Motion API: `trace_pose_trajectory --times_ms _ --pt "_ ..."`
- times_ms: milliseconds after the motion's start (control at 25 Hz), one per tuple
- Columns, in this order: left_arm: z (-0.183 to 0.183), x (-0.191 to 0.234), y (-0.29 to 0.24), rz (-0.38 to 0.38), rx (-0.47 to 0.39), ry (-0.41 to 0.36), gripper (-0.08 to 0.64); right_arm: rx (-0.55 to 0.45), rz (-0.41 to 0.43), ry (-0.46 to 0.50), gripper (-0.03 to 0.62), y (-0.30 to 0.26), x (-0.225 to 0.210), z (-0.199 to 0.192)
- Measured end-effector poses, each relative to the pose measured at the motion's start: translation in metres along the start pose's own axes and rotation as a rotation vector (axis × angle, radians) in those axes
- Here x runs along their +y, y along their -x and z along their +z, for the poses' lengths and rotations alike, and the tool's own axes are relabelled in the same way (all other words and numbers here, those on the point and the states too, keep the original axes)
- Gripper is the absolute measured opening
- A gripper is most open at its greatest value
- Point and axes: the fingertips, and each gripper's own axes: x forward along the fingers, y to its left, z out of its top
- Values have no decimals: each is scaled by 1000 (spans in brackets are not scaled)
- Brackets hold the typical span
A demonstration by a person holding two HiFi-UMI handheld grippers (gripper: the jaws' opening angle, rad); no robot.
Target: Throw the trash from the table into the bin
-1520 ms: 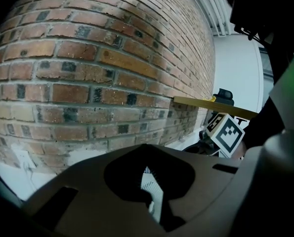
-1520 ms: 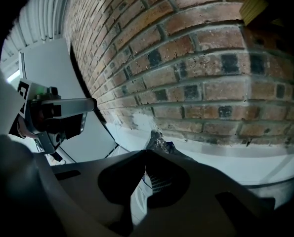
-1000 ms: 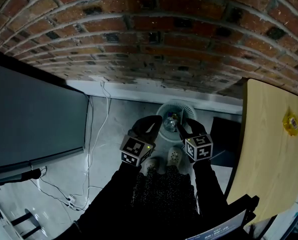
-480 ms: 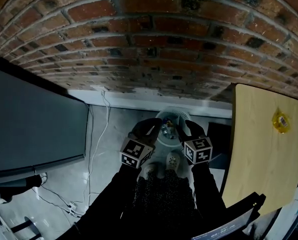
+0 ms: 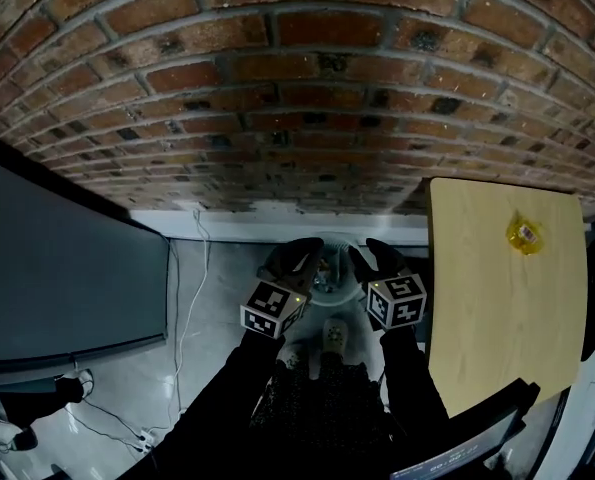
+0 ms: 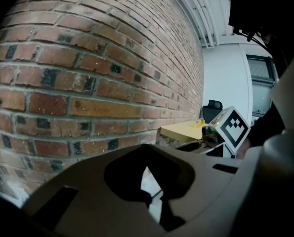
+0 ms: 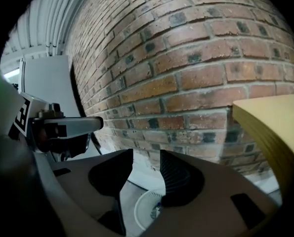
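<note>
- The trash [image 5: 522,233], a small yellow piece, lies on the tabletop [image 5: 497,318], to the right of the bin [image 5: 339,292] and well apart from it.
- No tool touches the trash.
- The bin is white and round and stands on the floor [image 5: 217,298]. Something dark and shiny lies inside it, too small to name.
- The tabletop, of pale wood, stands just right of the bin and higher than it.
- The left tool [image 6: 147,168] hangs over the bin's left side. Its tips meet and nothing is between them.
- The right tool [image 7: 146,154] hangs over the bin's right side. Its jaws stand apart and grip nothing, and the bin shows through the gap, lower down.
- The two tools flank the bin, close to each other but not touching. Black-sleeved arms run back from them toward the camera.
- A pair of shoes [image 5: 334,334] stands on the floor just on the near side of the bin.
- A brick wall [image 5: 277,88] rises right behind the bin, with a white strip along its foot.
- A white cable [image 5: 173,308] trails over the floor to the left of the bin.
- A large dark panel [image 5: 57,278] stands farther left of the bin, beyond the cable.
</note>
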Motion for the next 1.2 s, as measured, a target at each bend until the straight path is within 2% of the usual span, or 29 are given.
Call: trace_pose_trajectory --times_ms 320,600,960,1200 --pt "51 -16 -3 -28 -40 -44 6 -80 -35 -24 172 49 -10 50" --pt "78 -43 -1 -77 -56 -74 6 -156 -63 39 69 79 -10 94" --pt "107 -61 2 -123 -86 -101 6 -204 -108 71 17 113 -8 122" --pt "123 -75 4 -163 -109 -108 6 -240 -144 63 14 139 -10 135"
